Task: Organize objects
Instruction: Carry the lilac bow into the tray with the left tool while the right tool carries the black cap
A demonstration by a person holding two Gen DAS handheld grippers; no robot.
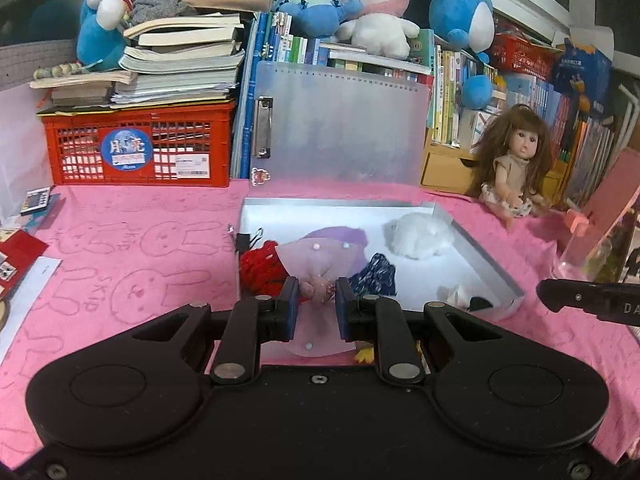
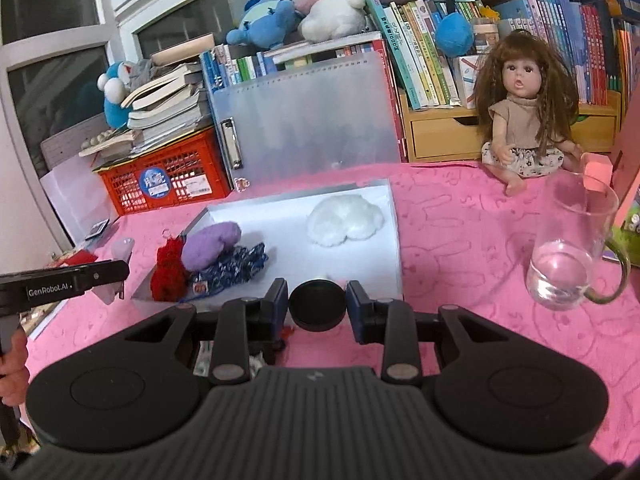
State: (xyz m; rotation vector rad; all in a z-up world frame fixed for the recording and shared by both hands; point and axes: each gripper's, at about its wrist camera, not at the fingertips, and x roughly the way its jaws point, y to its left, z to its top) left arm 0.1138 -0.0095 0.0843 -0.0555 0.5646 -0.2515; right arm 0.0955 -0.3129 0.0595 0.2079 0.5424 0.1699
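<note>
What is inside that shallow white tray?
In the shallow white tray: fluffy white cotton tuft, purple felt piece, red yarn bundle, dark blue patterned cloth. Anything beneath them is hidden.

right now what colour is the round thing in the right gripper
Black, a round disc between the right gripper fingers; clearest in the right wrist view.

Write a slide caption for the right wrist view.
Right gripper holds a black disc at the tray edge; doll and glass mug sit nearby.
</note>
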